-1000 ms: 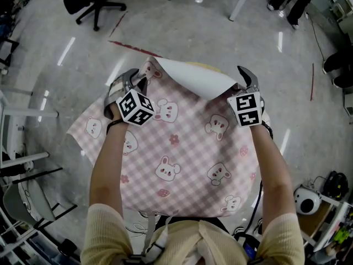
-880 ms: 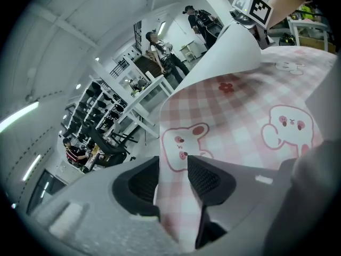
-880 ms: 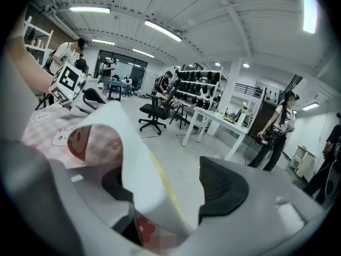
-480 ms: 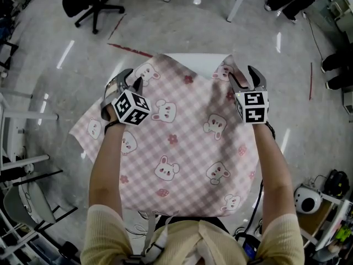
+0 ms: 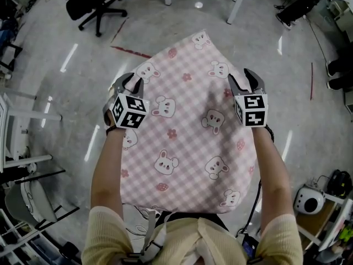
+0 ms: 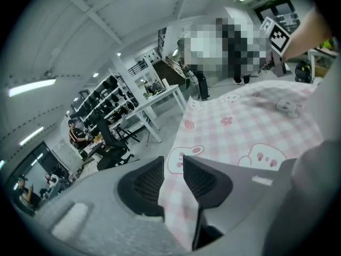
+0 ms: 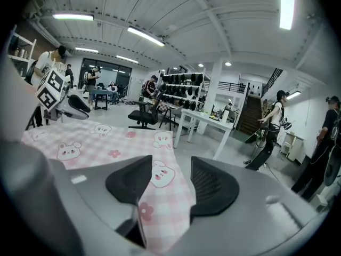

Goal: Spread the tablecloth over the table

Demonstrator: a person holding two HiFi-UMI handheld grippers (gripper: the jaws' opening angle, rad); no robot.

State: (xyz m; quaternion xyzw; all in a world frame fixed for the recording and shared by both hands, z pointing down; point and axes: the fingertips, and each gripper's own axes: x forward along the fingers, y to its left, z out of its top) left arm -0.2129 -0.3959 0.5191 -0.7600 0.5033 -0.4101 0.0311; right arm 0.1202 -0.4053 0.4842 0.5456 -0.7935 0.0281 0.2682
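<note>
We see a black office chair (image 5: pixel 94 4) on the glossy grey floor (image 5: pixel 182 15), with a red line (image 5: pixel 129 51) marked near it. A white table leg (image 5: pixel 235 4) stands farther off, and a rounded white device (image 5: pixel 306 199) sits at the lower right. In the right gripper view, a person (image 7: pixel 273 119) stands beside a white table (image 7: pixel 205 120).

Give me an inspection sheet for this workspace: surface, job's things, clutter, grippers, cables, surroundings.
Surface: table hidden beneath the tablecloth.
Job's things: pink checked tablecloth with bear prints, opened out, print side up.
Clutter: nothing seen on the cloth.
Grippers: left gripper and right gripper each grip a side edge; their jaws have just been closing on it.
Cables: thin dark cable on the floor, far right.
Surroundings: glossy grey floor, black office chair, white table legs, people standing around.
</note>
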